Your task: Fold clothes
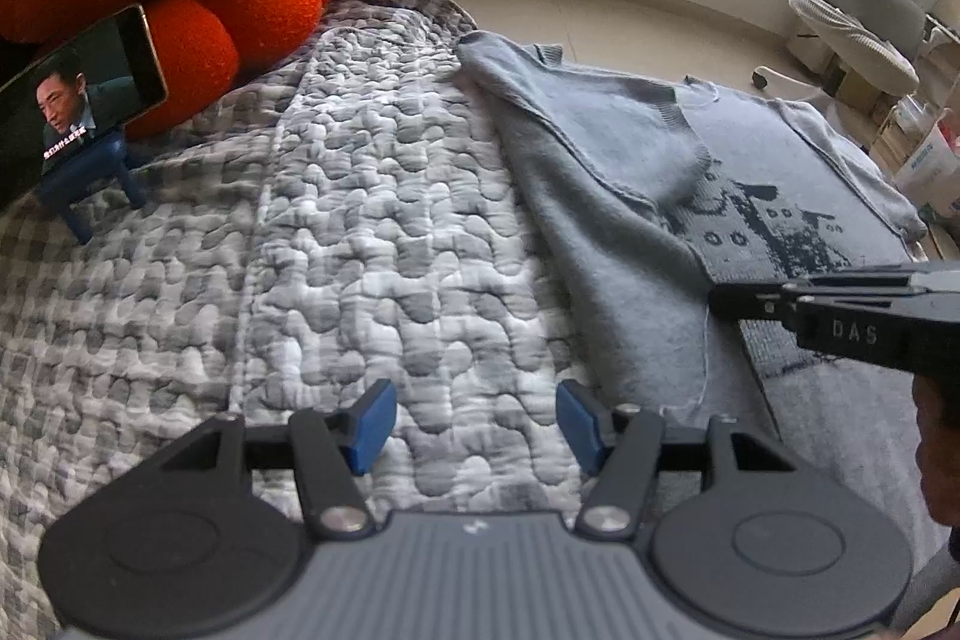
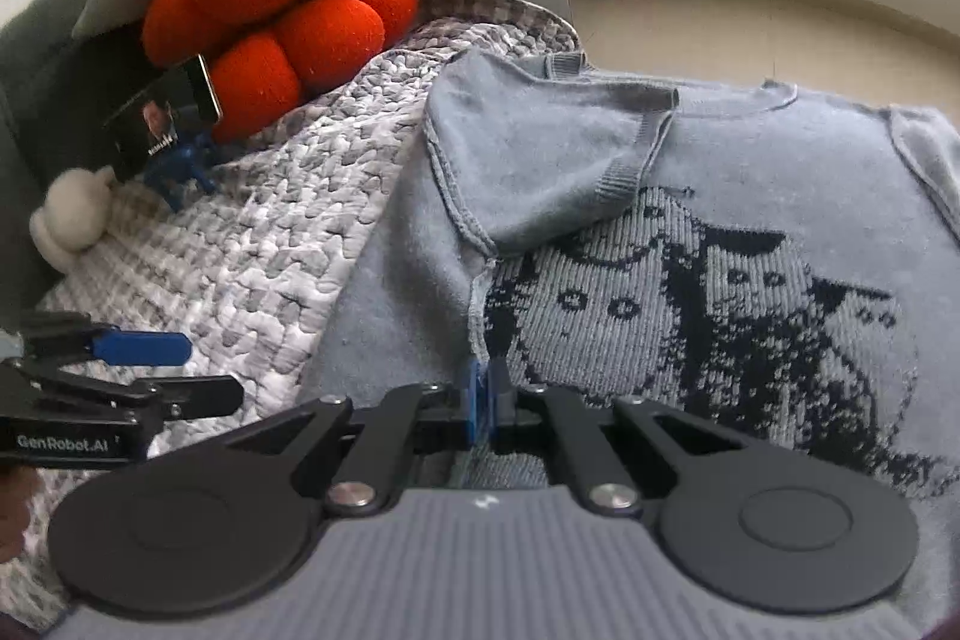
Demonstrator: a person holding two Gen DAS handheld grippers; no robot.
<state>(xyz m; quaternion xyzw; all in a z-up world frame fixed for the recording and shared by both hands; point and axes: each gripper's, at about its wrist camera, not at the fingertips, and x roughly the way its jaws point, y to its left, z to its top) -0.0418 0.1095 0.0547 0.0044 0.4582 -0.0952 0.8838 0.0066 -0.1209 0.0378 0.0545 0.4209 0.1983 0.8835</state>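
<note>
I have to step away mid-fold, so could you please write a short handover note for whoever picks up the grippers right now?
Left gripper: open, empty, over the quilt beside the sweater.
Right gripper: shut on the sweater's folded-over left edge, near the hem.
Sweater: light blue, cat pattern, lying flat on the quilted sofa cover.
Done: the left sleeve and left side are folded in over the front.
Left: the right sleeve is still spread out; fold that side in, then fold the body up.
</note>
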